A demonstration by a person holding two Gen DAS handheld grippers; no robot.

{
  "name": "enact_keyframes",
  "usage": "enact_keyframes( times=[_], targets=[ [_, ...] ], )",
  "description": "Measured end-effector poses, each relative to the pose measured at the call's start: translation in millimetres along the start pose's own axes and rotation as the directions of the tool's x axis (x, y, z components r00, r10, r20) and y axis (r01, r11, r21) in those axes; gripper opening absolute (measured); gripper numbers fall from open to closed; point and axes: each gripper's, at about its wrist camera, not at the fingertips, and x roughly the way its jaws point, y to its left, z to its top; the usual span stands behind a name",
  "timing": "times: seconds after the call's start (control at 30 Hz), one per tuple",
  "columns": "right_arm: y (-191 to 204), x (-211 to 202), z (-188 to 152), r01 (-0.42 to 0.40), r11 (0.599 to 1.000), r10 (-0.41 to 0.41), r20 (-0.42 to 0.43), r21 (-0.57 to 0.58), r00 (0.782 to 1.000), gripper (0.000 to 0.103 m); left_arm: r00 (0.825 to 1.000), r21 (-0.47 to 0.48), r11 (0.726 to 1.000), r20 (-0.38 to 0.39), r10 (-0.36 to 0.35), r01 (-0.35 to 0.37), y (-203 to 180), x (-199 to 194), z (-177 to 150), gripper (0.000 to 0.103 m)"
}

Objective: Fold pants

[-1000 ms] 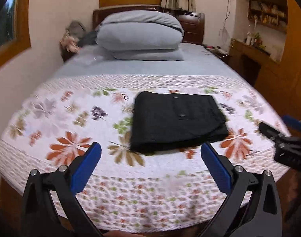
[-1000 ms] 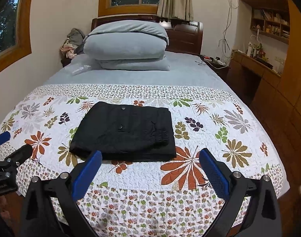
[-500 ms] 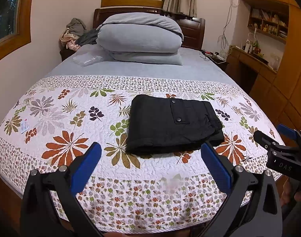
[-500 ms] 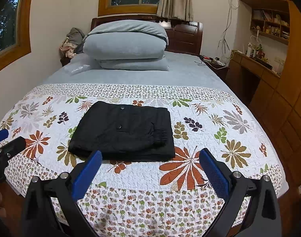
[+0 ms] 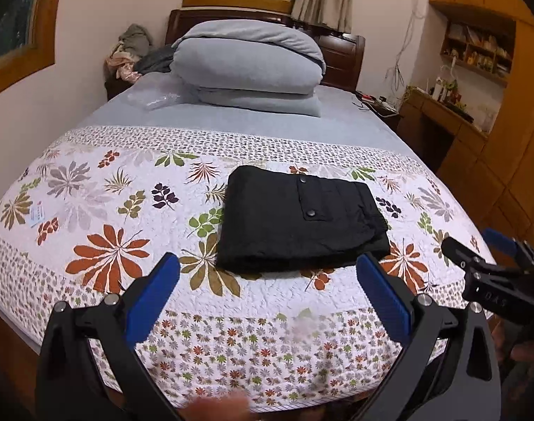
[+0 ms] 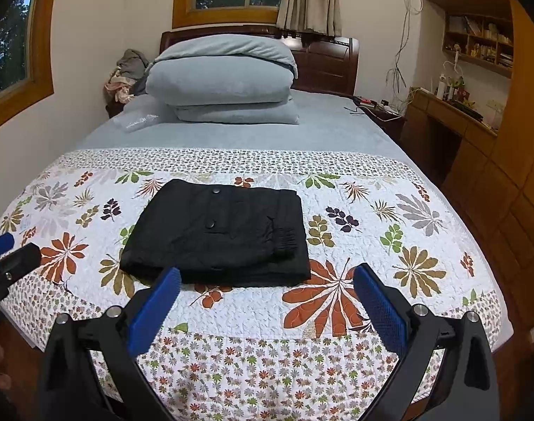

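Observation:
The black pants (image 5: 298, 217) lie folded into a compact rectangle on the floral quilt (image 5: 102, 210), with two snap buttons showing on top. In the right wrist view the pants (image 6: 221, 235) sit just beyond the fingers. My left gripper (image 5: 268, 272) hangs open over the near edge of the bed, short of the pants, nothing between its blue pads. My right gripper (image 6: 267, 282) is open too, held back from the fold and empty. Each gripper shows at the edge of the other's view: the right gripper (image 5: 491, 263) and the left gripper (image 6: 7, 256).
Folded grey bedding (image 6: 221, 80) is stacked at the headboard, with loose clothes (image 6: 126, 73) beside it. A wooden desk and shelves (image 6: 459, 105) line the right wall. The floral quilt (image 6: 389, 228) covers the near half of the bed.
Both grippers have drawn back a little from the bed and risen slightly. The left view has steadied after a blurred swing. The pants have not moved.

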Motion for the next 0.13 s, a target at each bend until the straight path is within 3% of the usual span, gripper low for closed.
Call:
enact_keyframes(
  times=[0.13],
  targets=[
    [-0.1,0.1,0.0,0.0,1.0,0.0,-0.001,-0.001,1.0,0.1,1.0,0.021,1.0,0.006,0.017,-0.017,-1.2,-0.8,0.1,0.101]
  ],
)
